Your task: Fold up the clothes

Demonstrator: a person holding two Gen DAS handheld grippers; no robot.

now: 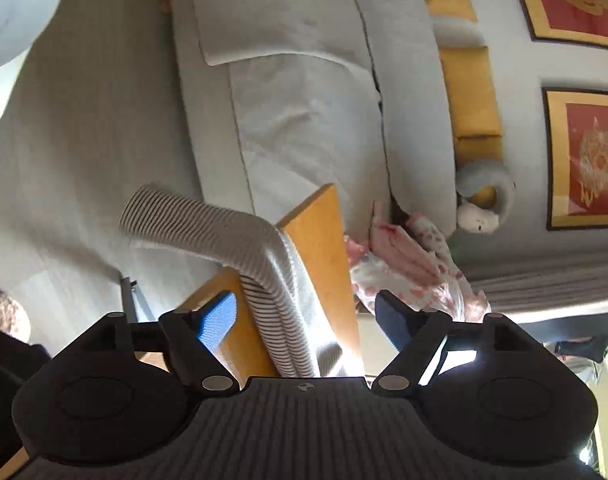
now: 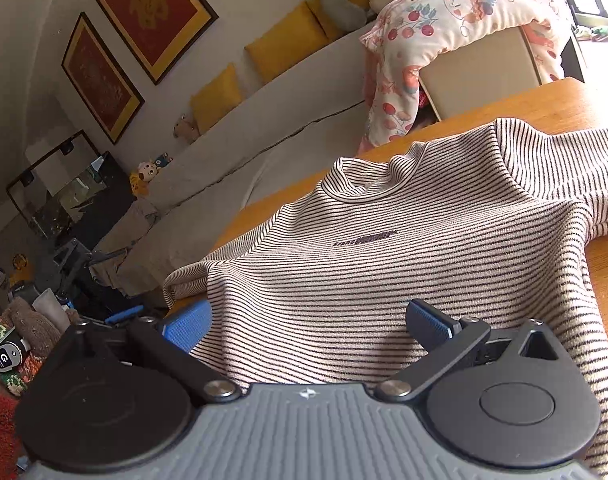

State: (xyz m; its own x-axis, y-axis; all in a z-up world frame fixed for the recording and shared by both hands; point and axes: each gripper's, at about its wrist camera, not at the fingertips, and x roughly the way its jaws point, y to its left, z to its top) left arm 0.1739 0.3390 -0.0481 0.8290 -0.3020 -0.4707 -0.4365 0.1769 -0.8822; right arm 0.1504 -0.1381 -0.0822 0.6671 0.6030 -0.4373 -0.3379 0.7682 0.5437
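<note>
Soft ribbed cloth shirt (image 2: 384,264) between the claw's bumpy blue pads (image 2: 428,320), on smooth yellow wood table (image 2: 544,104) ahead.

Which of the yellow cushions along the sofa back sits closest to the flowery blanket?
The rightmost yellow cushion in the right wrist view, largest of the row, just left of the grey neck pillow.

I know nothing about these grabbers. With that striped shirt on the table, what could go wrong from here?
1. One sleeve of the striped shirt hangs over the wooden table edge; a tug could drag the shirt off.
2. The right gripper is open over one cloth layer; it may pinch a wrinkle.
3. The left gripper views the table edge-on, so aiming looks hard.
</note>
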